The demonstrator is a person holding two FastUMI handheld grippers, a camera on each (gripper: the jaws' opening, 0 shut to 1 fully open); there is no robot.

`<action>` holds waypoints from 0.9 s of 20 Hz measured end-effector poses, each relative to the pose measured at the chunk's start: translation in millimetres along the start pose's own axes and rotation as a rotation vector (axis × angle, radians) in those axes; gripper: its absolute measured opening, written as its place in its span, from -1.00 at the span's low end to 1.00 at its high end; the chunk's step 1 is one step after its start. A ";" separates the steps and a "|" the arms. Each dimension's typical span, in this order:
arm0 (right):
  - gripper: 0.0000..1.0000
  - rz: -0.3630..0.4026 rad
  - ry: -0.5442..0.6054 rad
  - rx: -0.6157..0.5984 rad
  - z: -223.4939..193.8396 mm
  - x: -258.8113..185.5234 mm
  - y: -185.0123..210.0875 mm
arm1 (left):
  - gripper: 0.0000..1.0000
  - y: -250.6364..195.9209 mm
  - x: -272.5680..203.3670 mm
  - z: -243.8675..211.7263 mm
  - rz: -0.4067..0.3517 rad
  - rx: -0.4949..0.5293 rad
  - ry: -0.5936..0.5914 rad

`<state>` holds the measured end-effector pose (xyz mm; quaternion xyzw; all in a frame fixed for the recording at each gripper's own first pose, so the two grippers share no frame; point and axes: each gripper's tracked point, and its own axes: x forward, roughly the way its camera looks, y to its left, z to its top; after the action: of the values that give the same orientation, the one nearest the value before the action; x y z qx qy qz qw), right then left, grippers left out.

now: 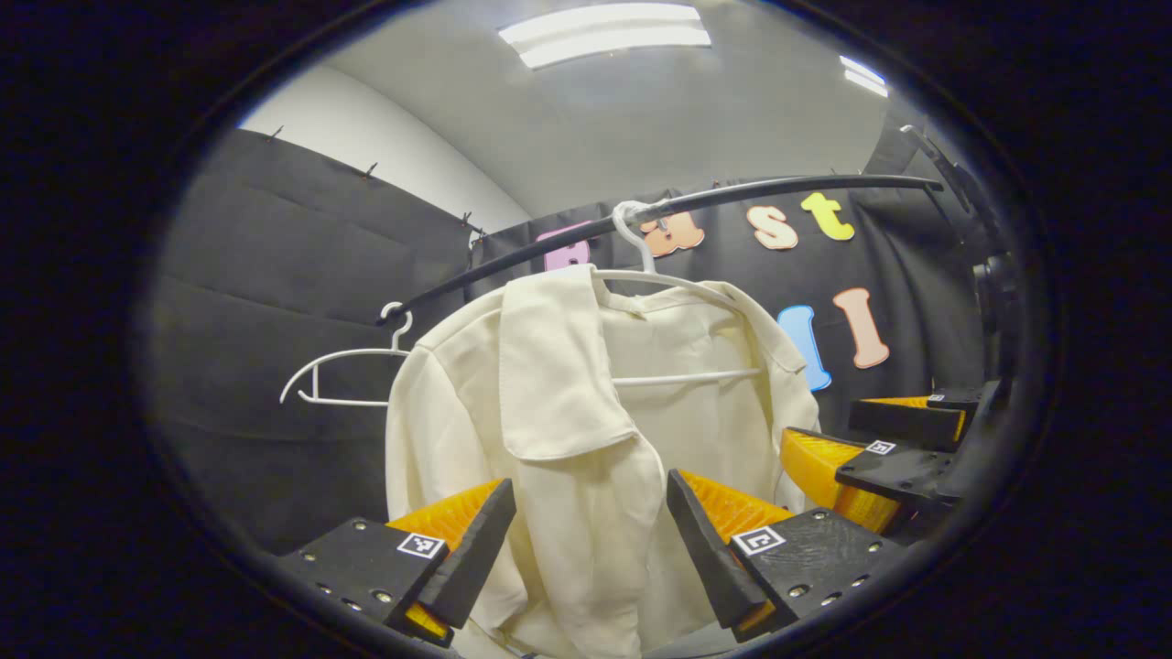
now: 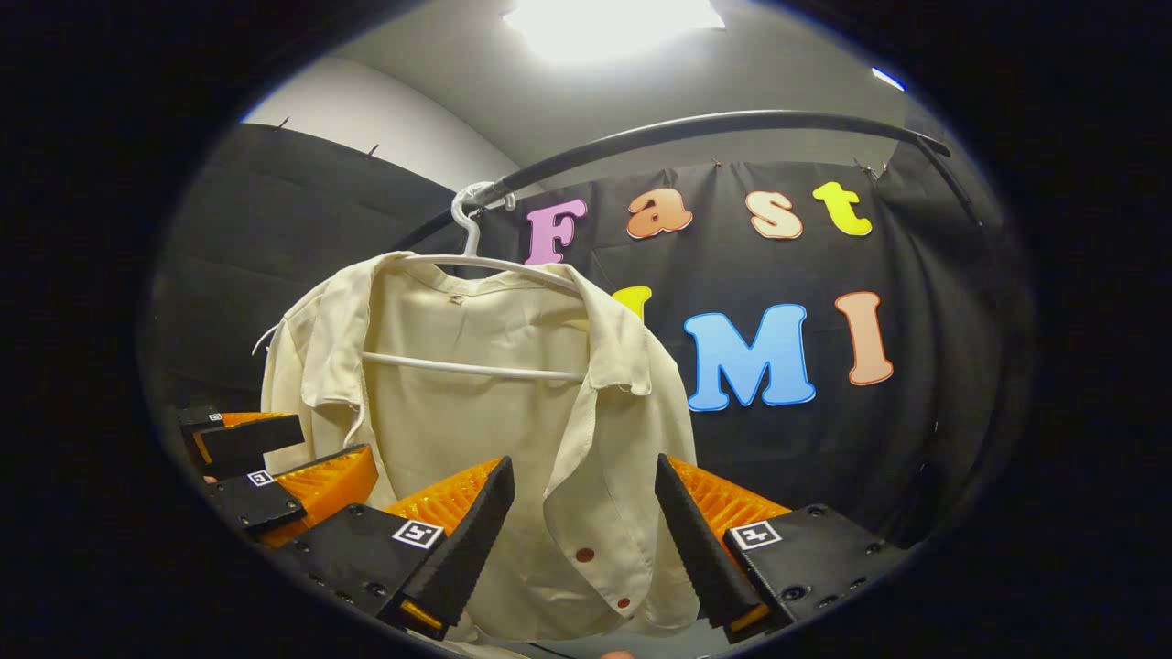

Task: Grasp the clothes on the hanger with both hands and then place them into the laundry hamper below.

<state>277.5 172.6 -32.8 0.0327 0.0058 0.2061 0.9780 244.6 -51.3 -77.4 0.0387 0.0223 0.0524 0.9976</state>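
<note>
- Black cloth (image 1: 275, 275) lines the booth walls under a grey ceiling with bright strip lights (image 1: 604, 32).
- At far left an empty white hanger (image 1: 343, 375) hangs on the dark rail (image 1: 732, 194).
- Centre: the cream shirt (image 1: 586, 412) hangs on its hanger (image 2: 476, 265) from that rail.
- Left gripper (image 1: 591, 540) is near the shirt, jaws spread wide with cloth between them, not pinched.
- Right gripper (image 2: 586, 540) likewise stands agape around the buttoned front edge.

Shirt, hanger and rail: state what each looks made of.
Shirt: thin cream woven cloth, matte, draping in soft folds. Hanger under it: probably white plastic, smooth and slightly glossy. Rail: likely dark metal tube, given its sheen.
</note>
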 end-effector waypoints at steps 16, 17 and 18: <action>0.93 -0.091 0.062 0.058 -38.6 68.3 -11.8 | 0.95 11.7 41.5 -31.2 0.161 0.045 0.044; 0.85 -0.101 0.069 0.057 -40.3 71.3 -14.1 | 0.94 14.2 41.8 -30.1 0.171 0.050 0.039; 0.67 -0.102 0.079 0.058 -41.4 73.8 -13.1 | 0.67 16.3 41.5 -28.8 0.180 0.050 0.035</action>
<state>349.3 193.0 -74.8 0.0523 0.0522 0.1567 0.9849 282.7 -28.6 -106.5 0.0644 0.0376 0.1420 0.9870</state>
